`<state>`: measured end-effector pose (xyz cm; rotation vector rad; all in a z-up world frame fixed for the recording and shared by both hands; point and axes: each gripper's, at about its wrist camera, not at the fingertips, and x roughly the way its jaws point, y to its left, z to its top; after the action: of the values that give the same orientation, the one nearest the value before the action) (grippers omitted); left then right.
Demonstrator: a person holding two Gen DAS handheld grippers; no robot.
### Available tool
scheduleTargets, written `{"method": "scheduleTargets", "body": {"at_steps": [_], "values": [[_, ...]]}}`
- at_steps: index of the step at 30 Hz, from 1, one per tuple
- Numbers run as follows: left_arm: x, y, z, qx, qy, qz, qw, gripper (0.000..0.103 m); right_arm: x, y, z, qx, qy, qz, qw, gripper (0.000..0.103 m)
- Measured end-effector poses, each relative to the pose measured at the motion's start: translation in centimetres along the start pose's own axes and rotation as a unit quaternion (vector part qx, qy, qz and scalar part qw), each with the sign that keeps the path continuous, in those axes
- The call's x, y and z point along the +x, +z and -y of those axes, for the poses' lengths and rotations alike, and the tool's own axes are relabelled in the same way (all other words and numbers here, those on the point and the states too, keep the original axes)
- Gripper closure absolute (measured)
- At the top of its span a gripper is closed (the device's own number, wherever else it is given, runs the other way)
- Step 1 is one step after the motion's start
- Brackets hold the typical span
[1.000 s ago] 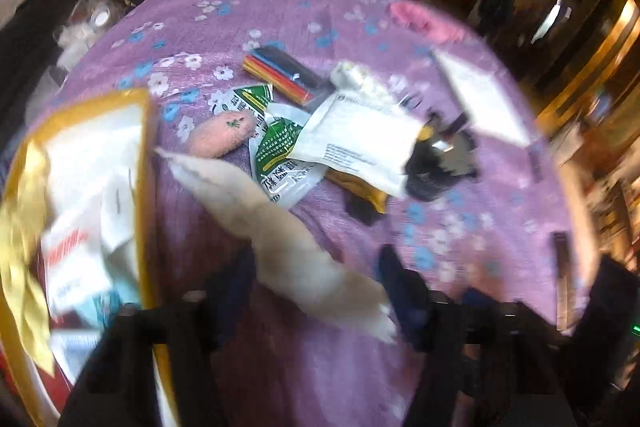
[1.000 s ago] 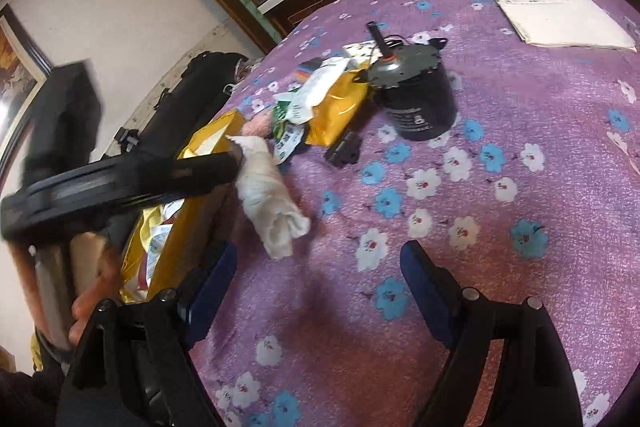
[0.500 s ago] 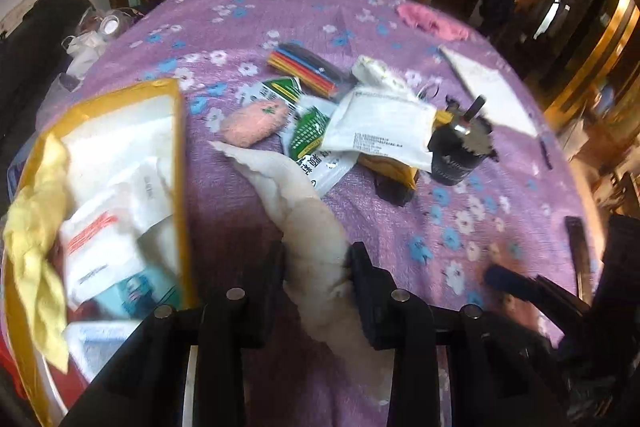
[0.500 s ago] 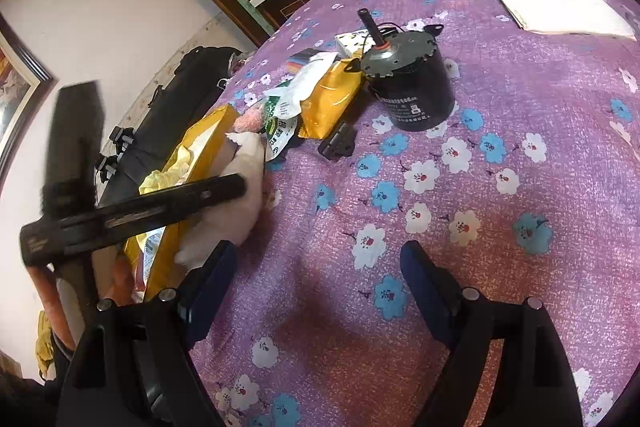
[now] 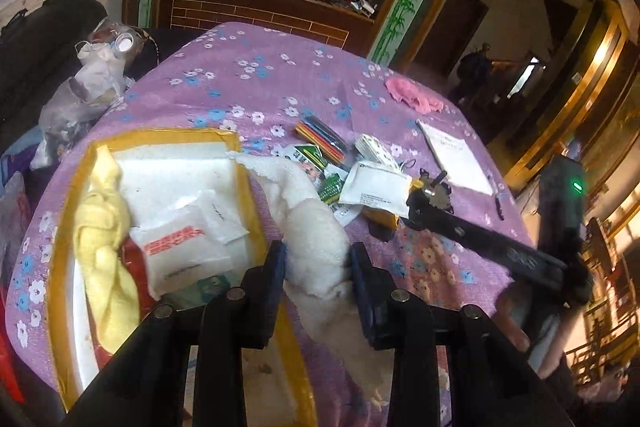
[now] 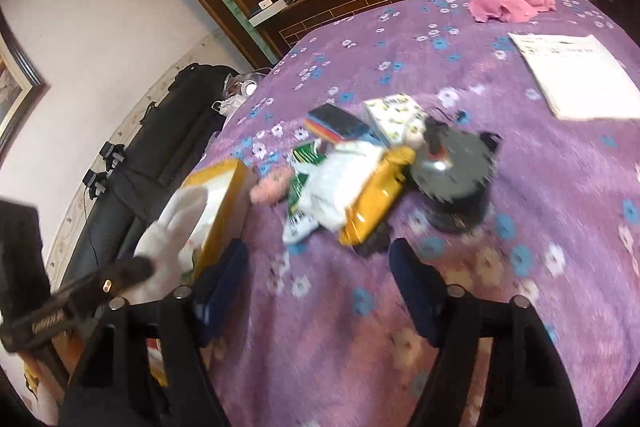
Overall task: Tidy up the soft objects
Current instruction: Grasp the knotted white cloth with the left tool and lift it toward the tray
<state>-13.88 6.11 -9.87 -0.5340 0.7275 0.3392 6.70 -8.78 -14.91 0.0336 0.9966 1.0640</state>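
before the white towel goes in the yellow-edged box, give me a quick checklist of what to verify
1. Left gripper clamped on the white towel: ok, both pads press its sides.
2. Towel over the yellow-edged box: not ok, it hangs across the box's right rim, mostly outside.
3. Free room in the box: not ok on the left, where the yellow cloth and a white packet lie; the far end is bare.
4. Towel's lower tail off the tablecloth: cannot tell, the fingers hide it.
5. Right gripper out of the way: ok, nothing between its closing jaws, above the tablecloth beside the box.
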Motion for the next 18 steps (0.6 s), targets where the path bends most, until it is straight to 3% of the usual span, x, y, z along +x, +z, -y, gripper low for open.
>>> {"method": "scheduleTargets", "body": {"at_steps": [3,5,6,9,11,12,18], "values": [[-0.4,0.1,-1.1,-0.008,-0.003,0.007,0.9999,0.069,1.8,1.2,-0.9,-0.002,-0.033,-0.014,0.999,0.04],[-0.5,0.1,-1.7,-0.013,-0.008,0.007,0.9999,0.069,3.5,1.6,-0.7,0.019,-0.066,-0.032,0.997,0.054],[-0.7,0.1,-1.9,-0.013,-0.009,0.008,0.9998,0.069,4.2,1.7,-0.3,0.034,-0.07,-0.038,0.996,0.056],[-1.0,0.1,-2.4,-0.016,-0.013,0.012,0.9997,0.069,5.2,1.8,0.2,0.05,-0.076,-0.038,0.995,0.063],[-1.3,0.2,-2.8,-0.017,-0.012,0.015,0.9997,0.069,5.3,1.9,0.4,0.061,-0.08,-0.034,0.994,0.08],[-1.5,0.2,-2.9,-0.018,-0.01,0.017,0.9996,0.069,5.3,1.9,0.4,0.061,-0.084,-0.032,0.994,0.084],[-2.1,-0.1,-3.2,-0.019,-0.006,0.021,0.9996,0.069,3.7,1.7,-0.1,0.056,-0.075,0.0,0.996,0.094]]}}
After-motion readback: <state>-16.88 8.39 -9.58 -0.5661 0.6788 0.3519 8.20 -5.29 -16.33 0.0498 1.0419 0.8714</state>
